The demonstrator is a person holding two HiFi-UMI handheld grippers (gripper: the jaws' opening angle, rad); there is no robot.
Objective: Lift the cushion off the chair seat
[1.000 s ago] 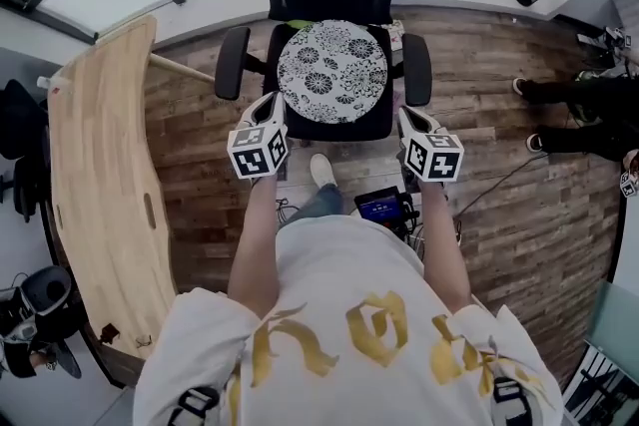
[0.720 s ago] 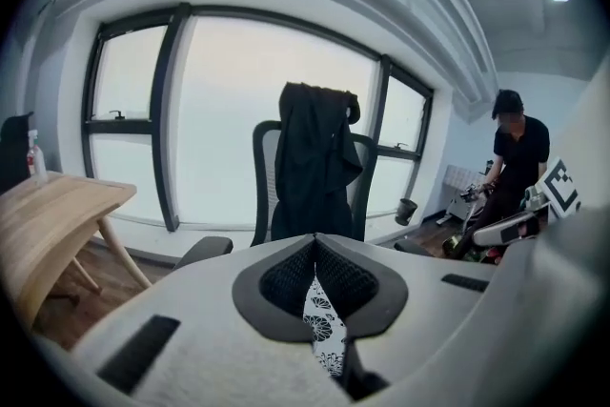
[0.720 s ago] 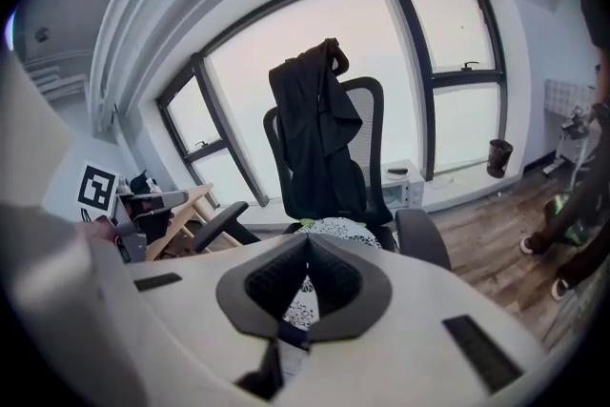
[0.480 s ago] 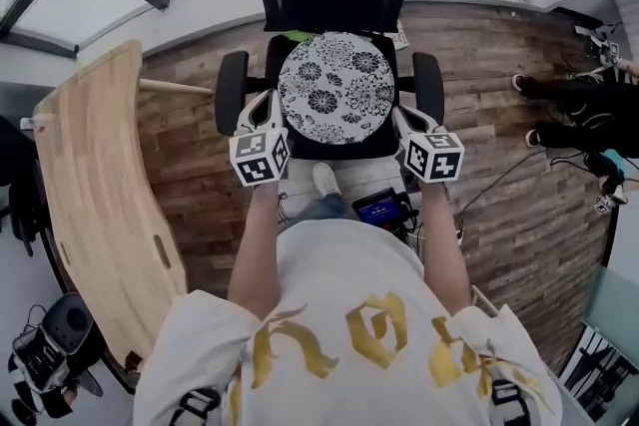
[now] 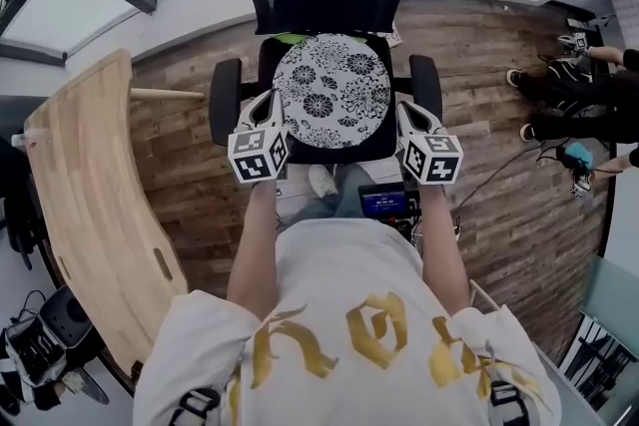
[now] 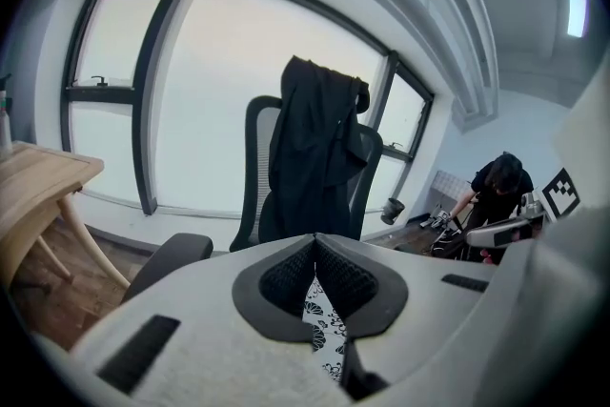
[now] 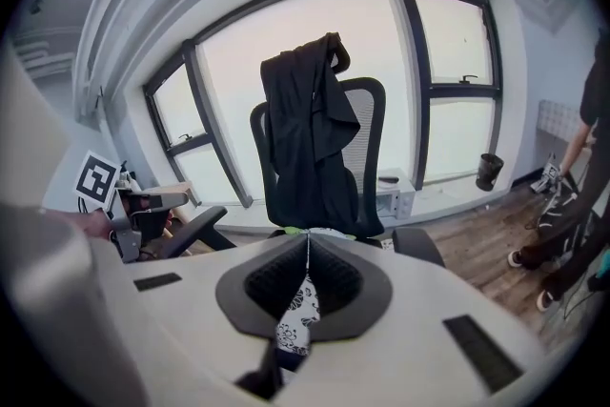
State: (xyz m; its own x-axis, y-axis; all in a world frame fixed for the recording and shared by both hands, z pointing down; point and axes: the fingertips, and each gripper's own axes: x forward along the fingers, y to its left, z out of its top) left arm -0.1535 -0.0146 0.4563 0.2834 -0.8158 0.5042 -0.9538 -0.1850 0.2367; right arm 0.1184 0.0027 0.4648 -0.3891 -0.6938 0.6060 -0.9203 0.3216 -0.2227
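Here the round, floral-printed fabric cushion (image 5: 331,91) lies flat, face up, on the black chair seat (image 5: 342,150) at upper centre; left claw (image 5: 269,98) and right claw (image 5: 404,109) flank it, jaws together.

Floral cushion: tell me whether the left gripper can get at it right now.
Probably yes: the left gripper sits beside the floral cushion, inside the armrest, with nothing between; its jaws are shut.
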